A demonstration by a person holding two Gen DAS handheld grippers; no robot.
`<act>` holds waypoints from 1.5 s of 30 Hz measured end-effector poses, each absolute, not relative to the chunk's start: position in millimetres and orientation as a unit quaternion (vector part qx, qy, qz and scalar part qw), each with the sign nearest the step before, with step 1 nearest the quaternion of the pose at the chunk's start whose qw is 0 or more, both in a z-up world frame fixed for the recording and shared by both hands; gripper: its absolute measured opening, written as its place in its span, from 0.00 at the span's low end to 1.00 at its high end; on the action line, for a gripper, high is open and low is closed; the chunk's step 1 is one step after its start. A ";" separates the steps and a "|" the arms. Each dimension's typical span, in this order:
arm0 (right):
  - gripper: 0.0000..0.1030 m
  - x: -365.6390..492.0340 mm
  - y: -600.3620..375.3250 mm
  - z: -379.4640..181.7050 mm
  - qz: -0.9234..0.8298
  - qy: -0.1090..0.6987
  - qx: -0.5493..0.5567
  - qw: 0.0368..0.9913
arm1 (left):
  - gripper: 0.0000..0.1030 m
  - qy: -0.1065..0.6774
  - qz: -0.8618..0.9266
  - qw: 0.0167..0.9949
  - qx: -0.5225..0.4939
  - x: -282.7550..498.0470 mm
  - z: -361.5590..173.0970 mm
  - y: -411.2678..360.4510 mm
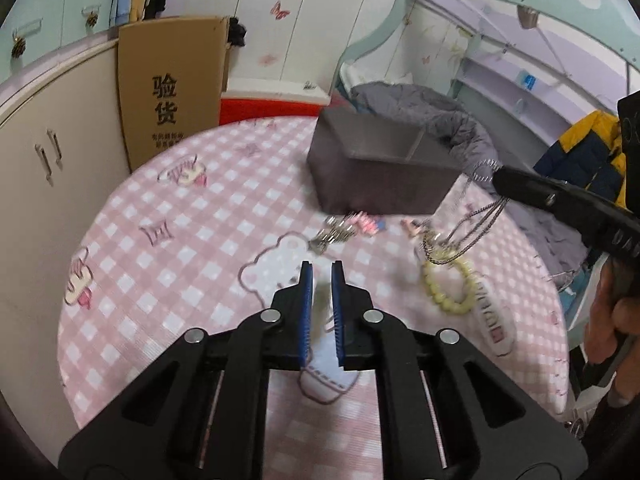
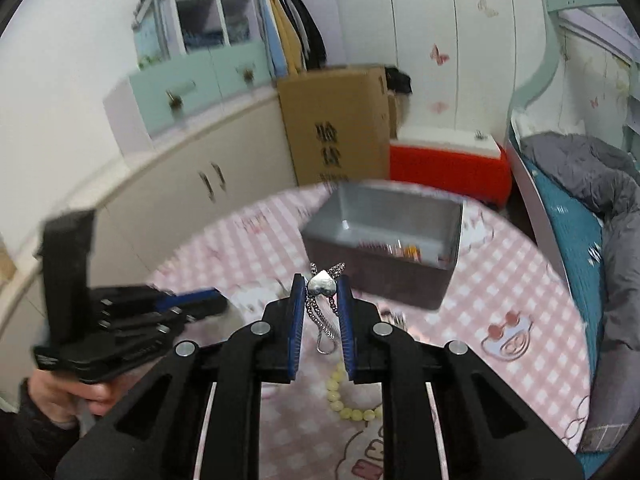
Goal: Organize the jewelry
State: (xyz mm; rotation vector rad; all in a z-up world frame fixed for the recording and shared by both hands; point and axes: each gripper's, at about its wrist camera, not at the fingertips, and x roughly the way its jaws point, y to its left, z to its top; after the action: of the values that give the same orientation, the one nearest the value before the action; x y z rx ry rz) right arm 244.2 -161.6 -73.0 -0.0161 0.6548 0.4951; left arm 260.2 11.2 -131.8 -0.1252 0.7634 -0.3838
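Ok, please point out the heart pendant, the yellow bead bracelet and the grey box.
heart pendant (image 2: pixel 322 283), right wrist view, its face.
yellow bead bracelet (image 1: pixel 445 303), left wrist view, lower beads.
grey box (image 2: pixel 400 216), right wrist view, inner back wall.

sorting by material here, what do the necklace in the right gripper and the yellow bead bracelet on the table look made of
Necklace: looks like silver-toned metal; the heart pendant is mirror-shiny and the fine chain links glint. Whether it is plated cannot be told.
Bead bracelet: smooth, round, pale yellow beads with a soft, waxy sheen, perhaps plastic, resin or stone; the blur leaves that open.

Even, soft indoor light with faint shadows. Both views bow strongly at their dark round edges. Motion blur smears the tabletop (image 1: pixel 168 216) and the box (image 2: pixel 384 240); no harsh glare.
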 end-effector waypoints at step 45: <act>0.14 216.4 -169.3 -45.6 0.261 0.302 -0.008 0.917 | 0.34 0.391 -0.198 0.899 -0.024 247.4 -140.2 -4.3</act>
State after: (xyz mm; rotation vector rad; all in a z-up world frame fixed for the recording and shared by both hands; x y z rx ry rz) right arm 216.4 -169.3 -45.6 -0.0162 0.6214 0.5373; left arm 247.4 -4.3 -140.2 -0.0498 0.8089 -0.4100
